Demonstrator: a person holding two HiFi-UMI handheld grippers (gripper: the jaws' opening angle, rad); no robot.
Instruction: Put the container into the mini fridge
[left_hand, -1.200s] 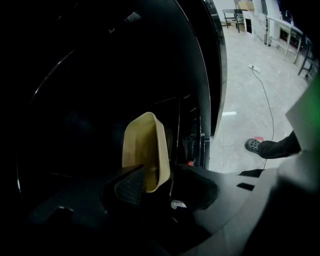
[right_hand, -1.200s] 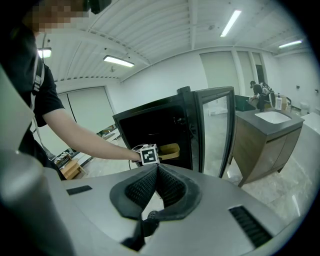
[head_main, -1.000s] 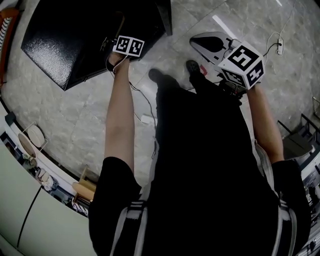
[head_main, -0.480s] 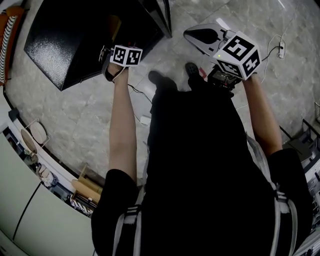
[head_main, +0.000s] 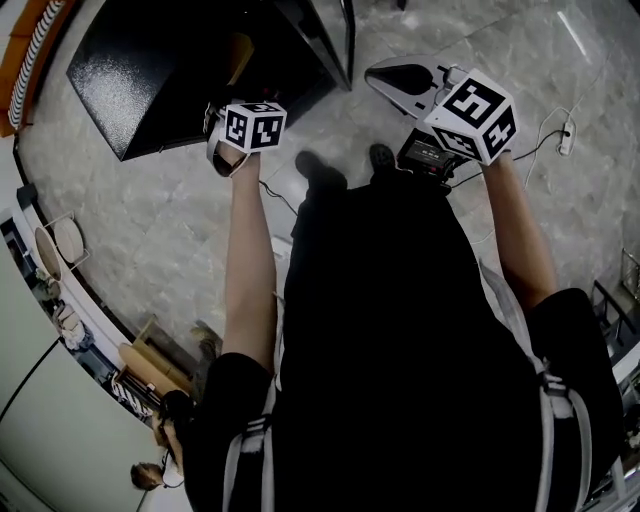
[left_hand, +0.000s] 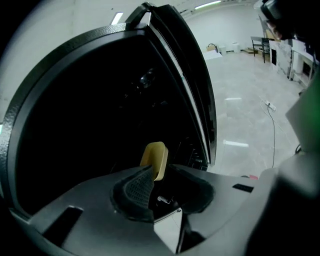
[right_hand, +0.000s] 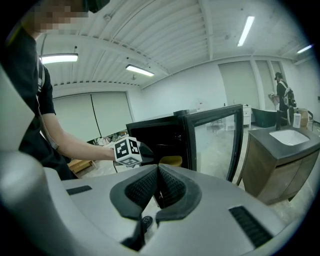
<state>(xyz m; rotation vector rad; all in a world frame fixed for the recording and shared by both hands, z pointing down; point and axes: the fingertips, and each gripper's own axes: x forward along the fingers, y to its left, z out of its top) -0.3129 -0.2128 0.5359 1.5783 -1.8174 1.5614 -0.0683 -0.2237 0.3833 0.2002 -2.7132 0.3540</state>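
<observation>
container (left_hand: 155, 159) inside open mini fridge (head_main: 140, 85)

Wooden sink cabinet (right_hand: 282, 162), grey marbled floor (head_main: 180, 235), ceiling strip lights (right_hand: 247, 30)

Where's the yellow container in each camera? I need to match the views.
Head view: container at upper left, inside the fridge opening.
Left gripper view: low centre, against the dark interior.
Right gripper view: centre, inside the fridge.
Shared landmark: the open glass door.
</observation>
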